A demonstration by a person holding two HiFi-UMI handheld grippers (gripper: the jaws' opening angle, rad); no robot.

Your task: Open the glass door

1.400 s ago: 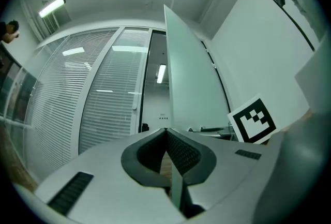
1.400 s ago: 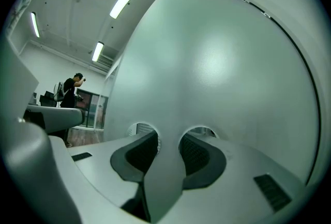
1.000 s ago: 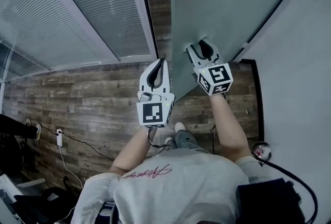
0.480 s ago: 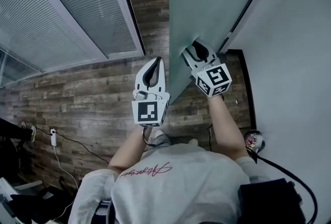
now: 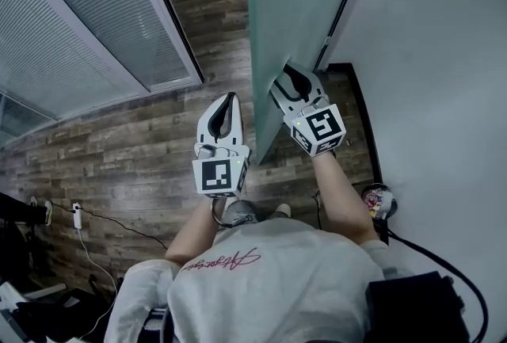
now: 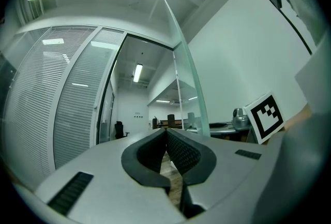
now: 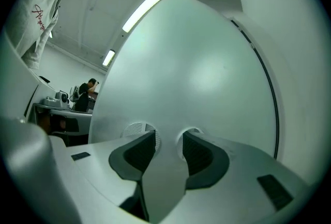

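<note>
The right claw [image 5: 290, 76], just spread wider and empty, is held level against the glass door [image 5: 293, 1]; the left claw [image 5: 228, 101] is pressed together.

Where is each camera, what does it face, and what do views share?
Head view: on the head, steeply down on forearms, shirt, left gripper and right gripper by the glass door.
Left gripper view: rides that gripper, along shut jaws past the door's edge.
Right gripper view: rides that gripper, facing the door; jaws have just been opening, nothing between.
Shared: the door, in all three.
</note>
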